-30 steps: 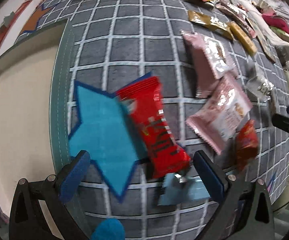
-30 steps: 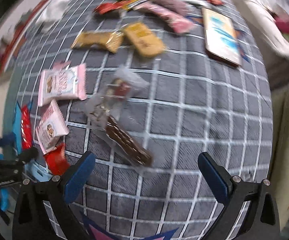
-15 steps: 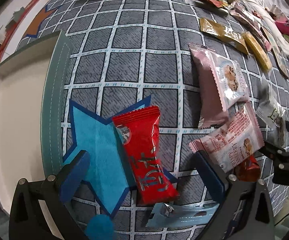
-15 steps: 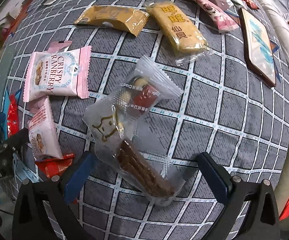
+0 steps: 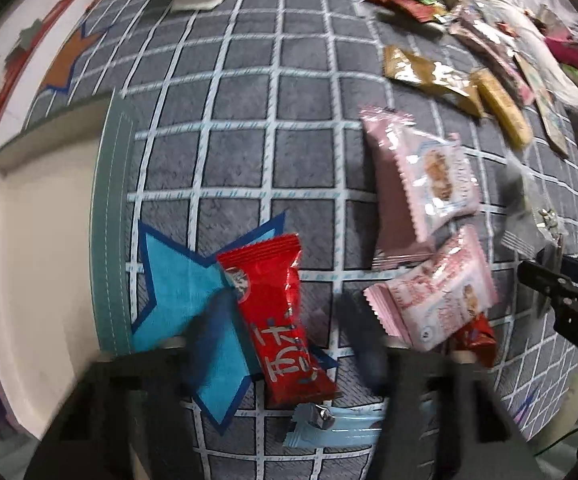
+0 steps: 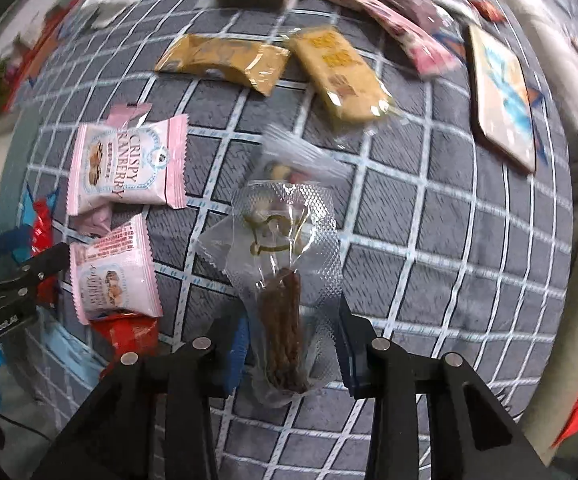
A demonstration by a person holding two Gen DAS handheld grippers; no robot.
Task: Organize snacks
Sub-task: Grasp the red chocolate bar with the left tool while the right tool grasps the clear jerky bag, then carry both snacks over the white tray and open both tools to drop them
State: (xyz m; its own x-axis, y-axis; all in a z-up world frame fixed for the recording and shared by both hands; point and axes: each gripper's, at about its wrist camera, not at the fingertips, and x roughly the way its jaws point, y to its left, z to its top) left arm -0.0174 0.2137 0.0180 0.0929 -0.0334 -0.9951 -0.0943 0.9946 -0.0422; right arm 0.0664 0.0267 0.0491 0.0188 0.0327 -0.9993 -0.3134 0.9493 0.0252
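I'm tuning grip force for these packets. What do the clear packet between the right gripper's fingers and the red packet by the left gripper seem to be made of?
The clear packet looks like thin transparent plastic film: dimpled texture, crimped ends, brown sticks visible inside. The red packet looks like glossy foil-type plastic wrap: bright highlights, wrinkles, serrated end seal. Whether it is foil-lined cannot be told.

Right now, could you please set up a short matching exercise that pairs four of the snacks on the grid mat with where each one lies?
Snacks:
1. red packet
2. clear packet with brown sticks
3. "Crispy Cranberry" pink packet
4. pale blue wrapper

Places:
A. between the right claw's fingers
B. partly on the blue star
C. just below the red packet's lower end
D. left of the clear packet, beyond a second pink packet

Pairs: 1-B, 2-A, 3-D, 4-C
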